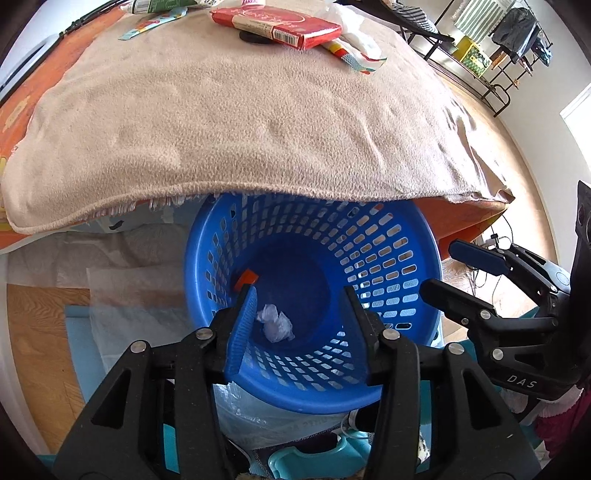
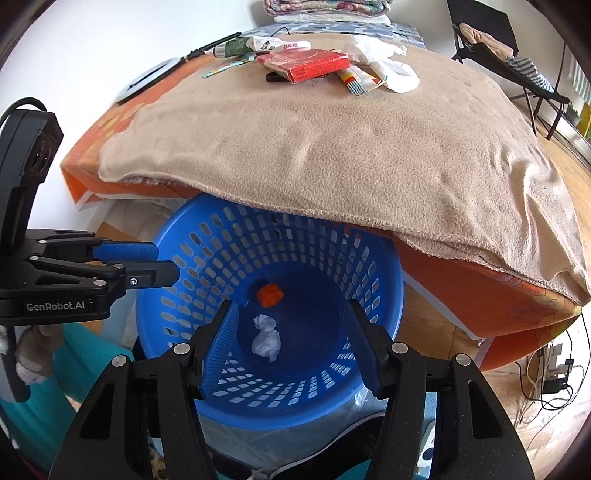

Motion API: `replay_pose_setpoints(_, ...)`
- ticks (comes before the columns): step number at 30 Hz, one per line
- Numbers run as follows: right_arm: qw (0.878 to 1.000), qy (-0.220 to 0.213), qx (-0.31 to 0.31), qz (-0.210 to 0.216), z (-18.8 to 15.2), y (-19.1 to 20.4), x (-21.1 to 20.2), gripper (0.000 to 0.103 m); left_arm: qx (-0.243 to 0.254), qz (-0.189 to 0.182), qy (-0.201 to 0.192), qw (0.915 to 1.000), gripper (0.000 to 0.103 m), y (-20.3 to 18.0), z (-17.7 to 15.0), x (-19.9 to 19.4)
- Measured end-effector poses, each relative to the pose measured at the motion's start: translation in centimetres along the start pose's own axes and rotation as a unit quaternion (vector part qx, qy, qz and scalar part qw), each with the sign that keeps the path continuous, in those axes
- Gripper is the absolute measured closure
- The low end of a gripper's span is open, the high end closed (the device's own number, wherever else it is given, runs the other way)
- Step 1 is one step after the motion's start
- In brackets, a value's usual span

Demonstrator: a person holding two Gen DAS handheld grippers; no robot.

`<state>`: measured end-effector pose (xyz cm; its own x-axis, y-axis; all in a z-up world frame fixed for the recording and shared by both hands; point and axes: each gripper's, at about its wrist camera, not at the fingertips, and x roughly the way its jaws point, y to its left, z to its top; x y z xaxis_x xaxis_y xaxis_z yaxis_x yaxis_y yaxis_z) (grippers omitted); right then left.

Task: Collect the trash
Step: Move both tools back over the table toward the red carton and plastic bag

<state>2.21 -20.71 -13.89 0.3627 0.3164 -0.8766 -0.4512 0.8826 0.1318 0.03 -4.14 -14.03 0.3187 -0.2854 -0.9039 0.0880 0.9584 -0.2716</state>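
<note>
Paper wad (image 1: 275,323) and orange cap (image 2: 270,294) lay in the blue basket (image 2: 177,295); left gripper (image 1: 299,295) and right gripper (image 2: 291,306) hovered above, jaws apart, empty.

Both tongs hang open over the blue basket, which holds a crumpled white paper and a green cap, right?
Not quite: the cap is orange, not green, as the right wrist view shows. The rest holds: left tongs and right tongs open above the blue basket, crumpled white paper inside.

Beyond the gripper tips, a beige blanket (image 2: 332,147) covers an orange mattress (image 2: 480,306). Behind it stands a white wall (image 2: 92,44). Wooden floor (image 2: 569,173) runs off to their right, toward a black folding chair (image 2: 491,33) and a clothes rack (image 1: 517,33).
</note>
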Motion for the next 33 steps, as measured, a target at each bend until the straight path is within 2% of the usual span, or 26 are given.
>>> replay_pose_setpoints(5,1.000,-0.020,0.015,0.009,1.1,-0.5,-1.2,0.043,-0.006,-0.008,-0.017,0.9998,0.049,-0.2,1.6,-1.3)
replay_pose_setpoints(8,0.999,-0.029,0.027,0.017,2.0,-0.8,-1.9,0.032,-0.008,-0.010,-0.026,0.9996,0.049,-0.3,2.9,-2.0)
replay_pose_setpoints(12,0.998,-0.039,0.043,0.034,3.7,-1.4,-2.8,0.032,-0.006,-0.005,-0.042,0.9991,0.049,-0.5,5.1,-3.0)
replay_pose_setpoints(17,0.997,-0.059,0.043,0.031,6.3,-2.3,-3.9,0.032,-0.010,0.000,-0.070,0.9975,0.049,0.0,8.1,-4.0)
replay_pose_setpoints(25,0.995,-0.099,0.028,0.008,11.3,-3.9,-5.3,0.032,-0.059,-0.016,-0.091,0.9940,0.049,2.6,13.0,-3.8)
replay_pose_setpoints(33,0.992,-0.118,0.039,0.005,17.1,-5.7,-3.9,0.032,-0.106,-0.043,-0.092,0.9892,0.048,5.0,17.4,-2.2)
